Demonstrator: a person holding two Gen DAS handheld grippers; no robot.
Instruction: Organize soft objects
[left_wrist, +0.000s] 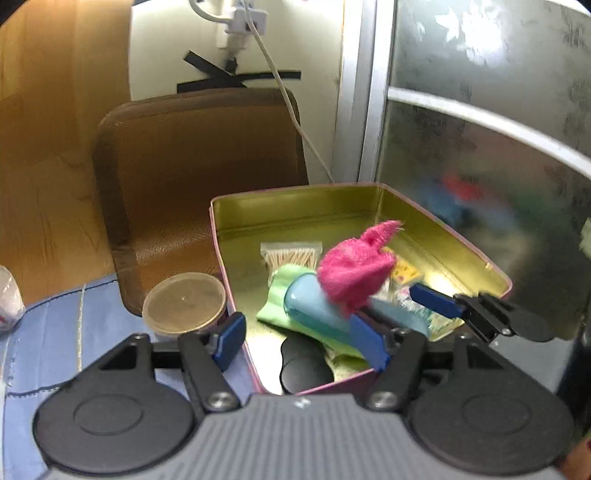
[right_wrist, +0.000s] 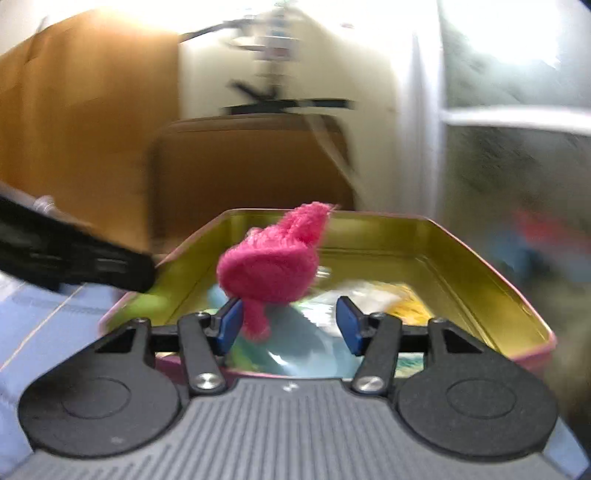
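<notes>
A pink fluffy cloth is bunched above an open gold-lined tin with a pink rim. In the right wrist view the cloth hangs against my right gripper's left pad, and the jaws stand wide apart over the tin. My right gripper also shows in the left wrist view. My left gripper is open at the tin's near left edge, holding nothing. In the tin lie a green cloth, a light blue tube, a bag of cotton swabs and a black round case.
A clear lidded tub stands left of the tin on a blue quilted cloth. A brown cushioned chair is behind. A frosted glass door is on the right, a wooden panel on the left.
</notes>
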